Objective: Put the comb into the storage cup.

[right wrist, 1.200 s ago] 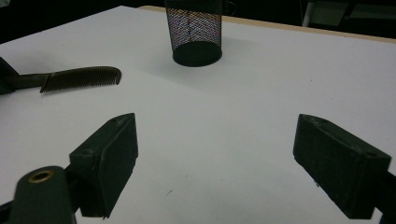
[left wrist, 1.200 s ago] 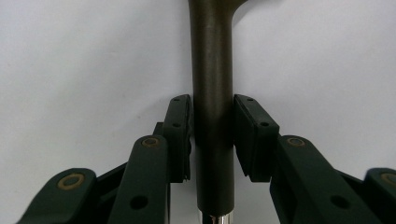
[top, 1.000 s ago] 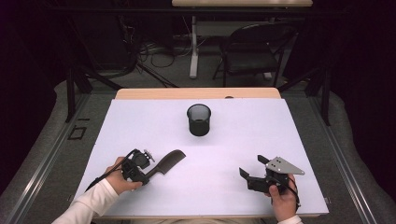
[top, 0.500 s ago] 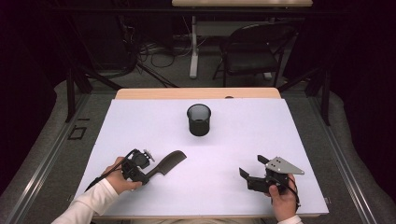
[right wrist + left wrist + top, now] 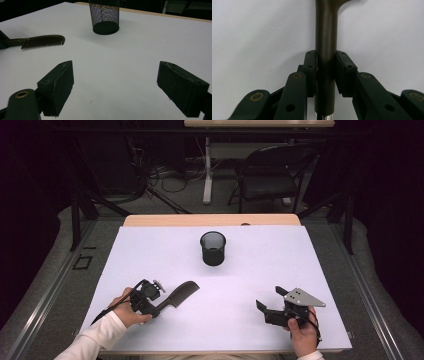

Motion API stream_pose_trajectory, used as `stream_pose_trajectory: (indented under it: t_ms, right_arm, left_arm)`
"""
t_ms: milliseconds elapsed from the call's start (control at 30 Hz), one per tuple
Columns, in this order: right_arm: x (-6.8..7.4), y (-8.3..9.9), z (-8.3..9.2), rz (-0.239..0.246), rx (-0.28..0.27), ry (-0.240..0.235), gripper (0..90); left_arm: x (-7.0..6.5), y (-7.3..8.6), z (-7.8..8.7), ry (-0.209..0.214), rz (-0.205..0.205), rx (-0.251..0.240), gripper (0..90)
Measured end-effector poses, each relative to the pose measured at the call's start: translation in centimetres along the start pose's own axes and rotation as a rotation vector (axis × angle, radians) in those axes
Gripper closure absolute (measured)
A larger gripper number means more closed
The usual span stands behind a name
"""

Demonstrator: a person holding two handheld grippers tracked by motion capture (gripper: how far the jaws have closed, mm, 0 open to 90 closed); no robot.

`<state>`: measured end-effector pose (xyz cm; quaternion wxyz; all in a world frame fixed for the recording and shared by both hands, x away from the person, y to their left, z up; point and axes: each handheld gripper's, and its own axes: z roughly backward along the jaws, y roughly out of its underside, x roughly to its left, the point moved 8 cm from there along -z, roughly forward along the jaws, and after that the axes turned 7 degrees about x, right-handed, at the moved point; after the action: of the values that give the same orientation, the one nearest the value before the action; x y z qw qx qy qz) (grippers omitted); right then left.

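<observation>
At the table's near left, the left gripper [image 5: 156,300] has just closed its jaws onto the comb [image 5: 181,293] handle, ready to lift toward the mesh cup [image 5: 213,248], while the right gripper [image 5: 270,306] gapes empty.

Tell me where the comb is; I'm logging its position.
In the high view the comb lies near the table's front left, its handle clamped in the left gripper, nearer than the mesh cup.
</observation>
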<state>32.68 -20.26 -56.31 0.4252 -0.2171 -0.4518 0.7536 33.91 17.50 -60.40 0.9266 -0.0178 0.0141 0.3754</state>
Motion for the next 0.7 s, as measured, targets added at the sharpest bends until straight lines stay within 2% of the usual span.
stream_pose_trajectory:
  t_ms: [700]
  right_arm:
    - [0.08, 0.02, -0.10, -0.004, 0.000, -0.004, 14.1]
  left_arm:
    - [0.22, 0.02, 0.07, 0.018, 0.004, -0.020, 72.5]
